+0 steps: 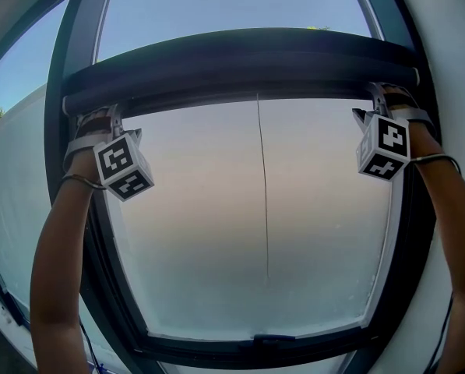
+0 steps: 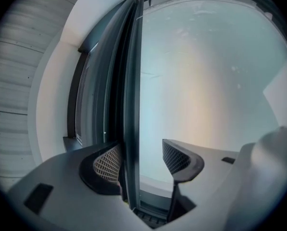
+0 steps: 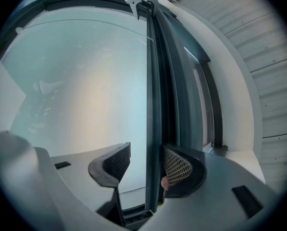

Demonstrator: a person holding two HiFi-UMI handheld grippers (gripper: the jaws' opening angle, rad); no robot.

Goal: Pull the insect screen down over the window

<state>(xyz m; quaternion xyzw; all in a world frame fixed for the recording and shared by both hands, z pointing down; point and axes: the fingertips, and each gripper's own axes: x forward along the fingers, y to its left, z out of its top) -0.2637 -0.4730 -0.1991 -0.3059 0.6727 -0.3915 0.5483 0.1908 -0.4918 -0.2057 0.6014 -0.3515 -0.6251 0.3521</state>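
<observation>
The insect screen's dark pull bar (image 1: pixel 240 65) runs across the upper part of the window, and a thin cord (image 1: pixel 263 193) hangs from its middle. My left gripper (image 1: pixel 96 114) is at the bar's left end and my right gripper (image 1: pixel 388 96) at its right end. In the left gripper view the bar (image 2: pixel 131 95) passes between the open jaws of the left gripper (image 2: pixel 138 154), close to one pad (image 2: pixel 107 163) and clear of the other. In the right gripper view the bar (image 3: pixel 153 105) likewise stands between the open jaws of the right gripper (image 3: pixel 145 161).
The dark window frame (image 1: pixel 263 343) encloses pale hazy glass below the bar and blue sky above it. Another pane (image 1: pixel 14 170) adjoins on the left. White wall (image 1: pixel 458 45) lies to the right, and ribbed ceiling panels (image 2: pixel 18 81) show beside the frame.
</observation>
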